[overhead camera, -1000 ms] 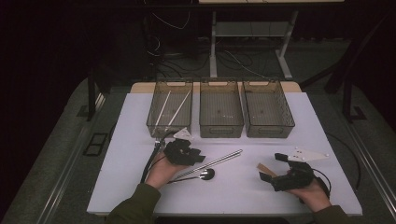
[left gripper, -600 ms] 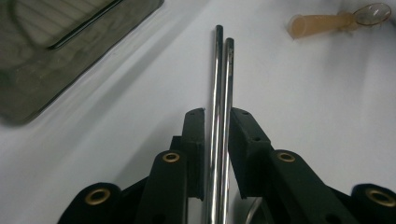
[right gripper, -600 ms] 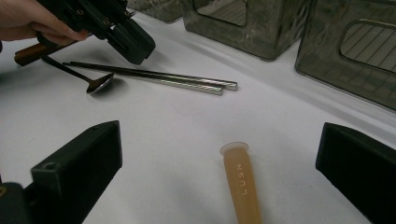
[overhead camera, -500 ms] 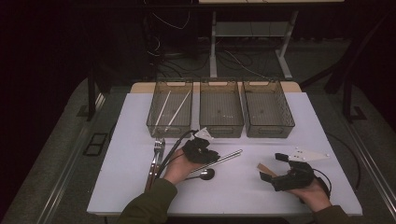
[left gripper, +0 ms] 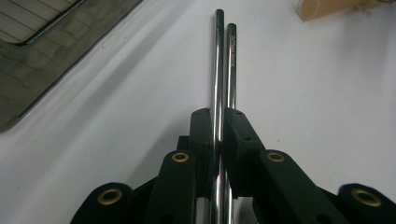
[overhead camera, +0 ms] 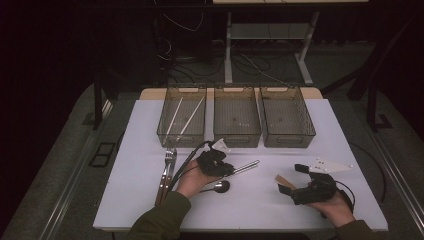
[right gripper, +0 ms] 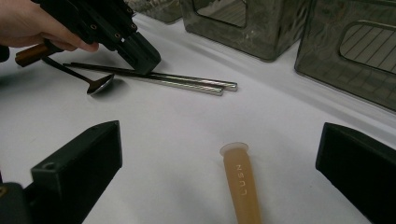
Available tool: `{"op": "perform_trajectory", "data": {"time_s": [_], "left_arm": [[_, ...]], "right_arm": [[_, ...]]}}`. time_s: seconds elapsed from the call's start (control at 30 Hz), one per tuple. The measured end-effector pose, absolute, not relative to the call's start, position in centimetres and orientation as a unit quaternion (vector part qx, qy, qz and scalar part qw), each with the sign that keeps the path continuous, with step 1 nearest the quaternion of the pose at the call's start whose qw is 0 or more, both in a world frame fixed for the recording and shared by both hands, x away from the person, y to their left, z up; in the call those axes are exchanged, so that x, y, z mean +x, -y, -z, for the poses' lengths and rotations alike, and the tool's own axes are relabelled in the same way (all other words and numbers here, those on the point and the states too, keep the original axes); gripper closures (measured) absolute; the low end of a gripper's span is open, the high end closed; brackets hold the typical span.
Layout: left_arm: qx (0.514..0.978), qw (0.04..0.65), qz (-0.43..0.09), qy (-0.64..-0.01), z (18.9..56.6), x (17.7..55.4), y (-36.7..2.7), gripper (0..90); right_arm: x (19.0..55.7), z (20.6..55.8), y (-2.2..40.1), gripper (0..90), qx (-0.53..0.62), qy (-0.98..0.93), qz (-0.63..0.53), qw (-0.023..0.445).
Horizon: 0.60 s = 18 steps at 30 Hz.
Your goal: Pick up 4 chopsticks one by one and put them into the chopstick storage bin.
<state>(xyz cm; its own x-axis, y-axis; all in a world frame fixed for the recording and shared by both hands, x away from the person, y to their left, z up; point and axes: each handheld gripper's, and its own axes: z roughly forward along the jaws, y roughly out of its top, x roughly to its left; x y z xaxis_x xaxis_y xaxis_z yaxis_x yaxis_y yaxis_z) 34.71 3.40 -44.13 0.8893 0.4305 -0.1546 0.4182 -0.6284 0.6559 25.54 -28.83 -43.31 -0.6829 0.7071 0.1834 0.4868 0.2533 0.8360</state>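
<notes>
Two metal chopsticks (overhead camera: 247, 166) lie side by side on the white table (overhead camera: 150, 200). My left gripper (overhead camera: 225, 167) sits low over their near end. In the left gripper view its jaws have just been closing, and the left gripper (left gripper: 219, 116) is shut on one chopstick (left gripper: 217, 56) while the other (left gripper: 231, 60) runs under the right jaw. My right gripper (overhead camera: 292, 178) rests open at the front right. In the right gripper view the right gripper (right gripper: 219, 135) has a tan plastic stick (right gripper: 243, 186) marked LUSN lying loose between its jaws.
A dark spoon (overhead camera: 220, 187) lies just in front of the left hand, and forks (overhead camera: 169, 165) lie to its left. Three clear bins stand in a row at the back: the left bin (overhead camera: 165, 135) holds white chopsticks, then the middle bin (overhead camera: 236, 137) and the right bin (overhead camera: 287, 140).
My left hand has moved right, from beside the forks to the chopsticks, and its jaws have closed on one. The right hand has not moved.
</notes>
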Motion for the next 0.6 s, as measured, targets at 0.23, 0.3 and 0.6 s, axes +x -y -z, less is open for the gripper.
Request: {"op": "perform_trajectory", "data": {"time_s": [0.23,0.3,0.6], "left_arm": [[0.909,0.349,-0.012,-0.228,44.22,34.83,-3.49,82.3],[0.909,0.348,-0.015,-0.230,44.26,34.82,-3.50,82.5],[0.915,0.339,-0.005,-0.221,44.18,35.41,-3.53,81.5]], "right_arm": [[25.55,43.30,28.85,0.7,0.380,-0.783,-0.478,0.116],[25.55,43.30,28.85,0.7,0.380,-0.783,-0.478,0.116],[25.53,43.30,28.81,0.7,0.377,-0.784,-0.478,0.118]]}}
